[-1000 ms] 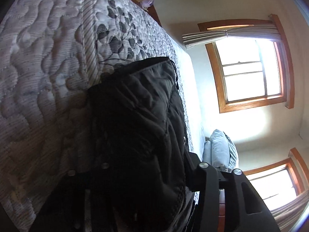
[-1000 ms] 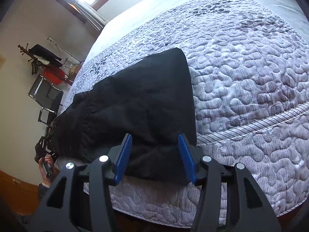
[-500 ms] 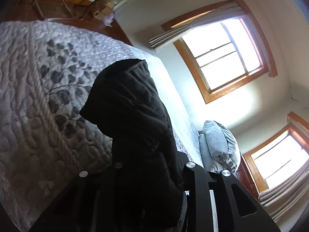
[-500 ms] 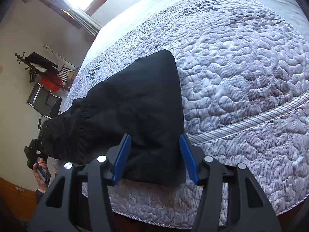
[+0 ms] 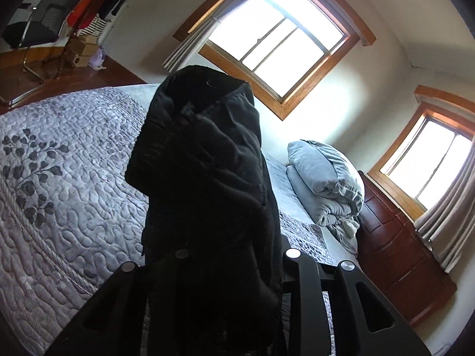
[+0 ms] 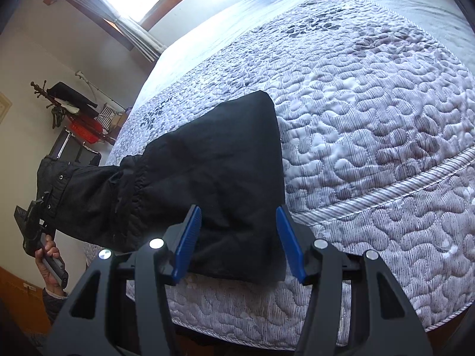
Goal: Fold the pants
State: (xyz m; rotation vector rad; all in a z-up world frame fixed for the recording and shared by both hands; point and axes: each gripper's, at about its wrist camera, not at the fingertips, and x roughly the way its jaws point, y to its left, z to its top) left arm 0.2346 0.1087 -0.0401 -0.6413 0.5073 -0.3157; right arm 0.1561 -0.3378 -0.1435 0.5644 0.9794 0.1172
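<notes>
Pants (image 6: pixel 225 175): black, one end lying flat on the quilt near the foot edge of the bed, the other end being lifted off the bed to the left, where the cloth is bunching and hanging in the air.
Left gripper (image 6: pixel 35 222): seen from the right wrist view gripping the raised end of the pants beyond the bed's side; in its own view the cloth (image 5: pixel 204 184) is draping over it and hiding the fingers, so the jaws are pinching the pants though the tips are not showing.
Left hand (image 6: pixel 52 262): wrapping round the handle of the left gripper, low at the left.
Right gripper (image 6: pixel 237 243): hovering over the flat end of the pants at the bed's edge, jaws spread wide, holding nothing, with the blue pads (image 6: pixel 185 240) standing either side of the cloth's width.
Bed (image 6: pixel 386 118): carrying a grey quilt with a wavy stitched pattern and leaf prints.
Pillows (image 5: pixel 323 184): a grey-blue stack sitting at the head of the bed.
Windows (image 5: pixel 276 38): two, wood-framed, letting in bright light.
Chair (image 5: pixel 32 26): standing on the wooden floor beyond the bed.
</notes>
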